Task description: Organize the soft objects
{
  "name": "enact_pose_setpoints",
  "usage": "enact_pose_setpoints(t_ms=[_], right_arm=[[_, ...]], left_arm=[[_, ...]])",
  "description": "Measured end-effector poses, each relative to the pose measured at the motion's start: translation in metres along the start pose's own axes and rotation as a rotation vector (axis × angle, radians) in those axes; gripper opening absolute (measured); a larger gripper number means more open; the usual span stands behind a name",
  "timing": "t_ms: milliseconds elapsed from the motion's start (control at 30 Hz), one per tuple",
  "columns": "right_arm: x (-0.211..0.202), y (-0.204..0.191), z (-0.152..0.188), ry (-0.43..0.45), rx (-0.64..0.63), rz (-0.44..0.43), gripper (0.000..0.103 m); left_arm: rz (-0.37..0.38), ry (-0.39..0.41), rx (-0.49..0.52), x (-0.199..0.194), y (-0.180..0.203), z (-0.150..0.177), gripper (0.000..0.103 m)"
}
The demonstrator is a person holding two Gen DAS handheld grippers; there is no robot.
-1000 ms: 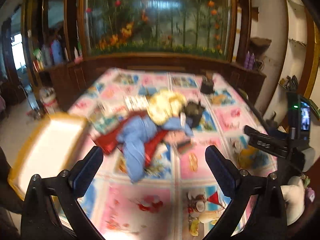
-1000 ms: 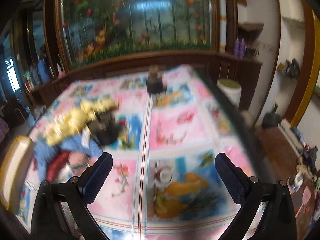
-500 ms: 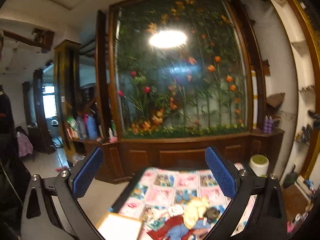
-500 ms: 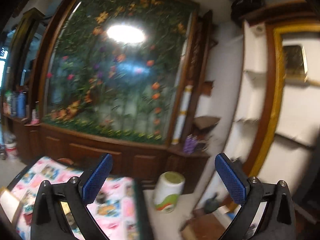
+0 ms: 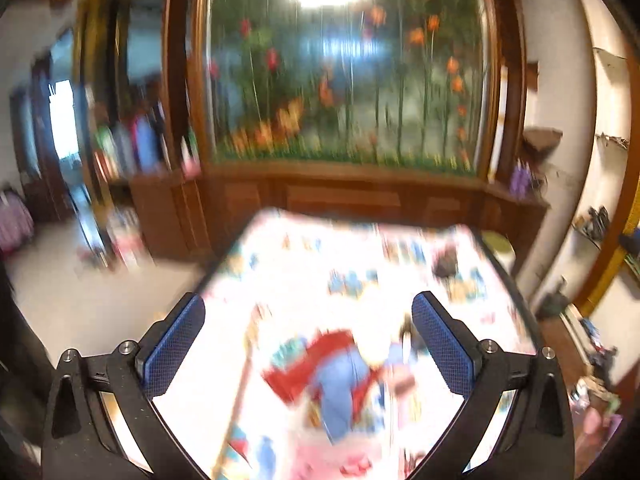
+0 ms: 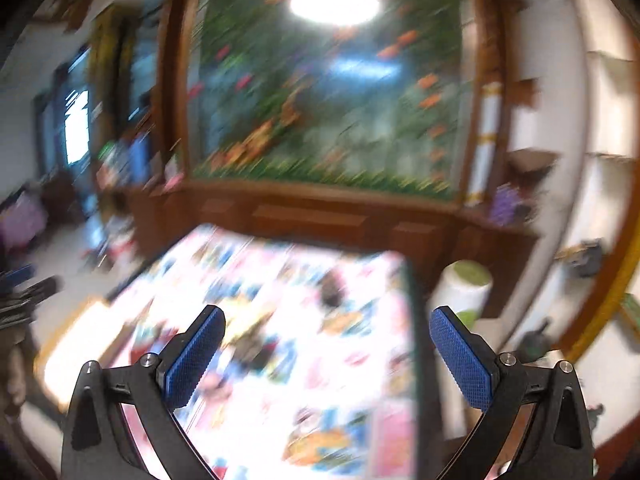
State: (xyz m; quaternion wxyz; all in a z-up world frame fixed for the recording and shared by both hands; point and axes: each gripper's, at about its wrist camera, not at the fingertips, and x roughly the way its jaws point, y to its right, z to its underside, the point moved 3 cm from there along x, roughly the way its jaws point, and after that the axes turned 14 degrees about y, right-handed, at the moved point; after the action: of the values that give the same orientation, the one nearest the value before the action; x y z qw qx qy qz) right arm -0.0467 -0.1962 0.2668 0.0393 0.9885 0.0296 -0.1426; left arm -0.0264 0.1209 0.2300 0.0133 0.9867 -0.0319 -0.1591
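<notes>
Both views are smeared by motion. In the left wrist view a heap of soft things lies on the patterned table cover: a blue cloth over a red cloth, with a pale yellowish piece at its right. My left gripper is open and empty, held above the heap. My right gripper is open and empty too, above the table cover. In that view the heap is only a dark and coloured blur near the left finger.
A yellow-rimmed white tray sits at the table's left edge. A small dark object stands at the far right of the table. A white and green container stands on the floor to the right. A wooden cabinet with a flower mural backs the table.
Both cameras have tilted back down from the mural toward the table after swinging up from it. The heap and tray are in view again. Both grippers stay open.
</notes>
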Motion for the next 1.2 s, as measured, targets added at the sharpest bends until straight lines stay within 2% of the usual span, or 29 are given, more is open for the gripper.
enact_pose_setpoints(t_ms=[67, 133, 167, 233, 367, 467, 533, 633, 733, 833, 900, 967, 1100, 1200], right_arm=[[0.029, -0.032, 0.027, -0.048, -0.023, -0.072, 0.103], [0.060, -0.057, 0.054, -0.100, -0.015, -0.122, 0.103], [0.060, -0.057, 0.054, -0.100, -0.015, -0.122, 0.103], [0.087, -0.074, 0.069, -0.161, 0.011, -0.179, 0.103], [0.123, -0.087, 0.095, -0.218, 0.047, -0.215, 0.103], [0.144, -0.081, 0.111, -0.248, 0.086, -0.213, 0.103], [0.153, -0.073, 0.119, -0.270, 0.122, -0.202, 0.103], [0.165, -0.061, 0.129, -0.300, 0.163, -0.191, 0.103], [0.169, -0.056, 0.132, -0.312, 0.172, -0.186, 0.103], [0.169, -0.055, 0.130, -0.307, 0.189, -0.191, 0.103], [0.171, -0.056, 0.127, -0.305, 0.197, -0.196, 0.103], [0.176, -0.057, 0.127, -0.310, 0.193, -0.192, 0.103], [0.188, -0.056, 0.131, -0.330, 0.212, -0.181, 0.103], [0.200, -0.069, 0.121, -0.336, 0.242, -0.230, 0.103]], left_arm=[[0.004, -0.101, -0.043, 0.030, -0.004, 0.050, 0.103], [0.028, -0.183, -0.058, 0.049, -0.001, 0.083, 0.103], [0.040, -0.210, -0.060, 0.057, -0.001, 0.096, 0.103], [0.061, -0.232, -0.023, 0.067, 0.009, 0.119, 0.103], [0.058, -0.258, 0.051, 0.096, 0.010, 0.145, 0.102], [0.091, -0.295, 0.038, 0.118, 0.002, 0.142, 0.092], [0.149, -0.331, 0.014, 0.133, 0.006, 0.146, 0.090], [0.255, -0.315, 0.008, 0.144, 0.019, 0.144, 0.090], [0.315, -0.336, 0.012, 0.156, 0.033, 0.145, 0.090], [0.289, -0.414, 0.035, 0.176, 0.045, 0.158, 0.089], [0.288, -0.449, 0.029, 0.182, 0.046, 0.166, 0.056], [0.287, -0.444, -0.012, 0.179, 0.042, 0.166, 0.047], [0.278, -0.403, -0.069, 0.160, 0.030, 0.156, 0.045], [0.263, -0.344, -0.102, 0.139, 0.017, 0.142, 0.045]])
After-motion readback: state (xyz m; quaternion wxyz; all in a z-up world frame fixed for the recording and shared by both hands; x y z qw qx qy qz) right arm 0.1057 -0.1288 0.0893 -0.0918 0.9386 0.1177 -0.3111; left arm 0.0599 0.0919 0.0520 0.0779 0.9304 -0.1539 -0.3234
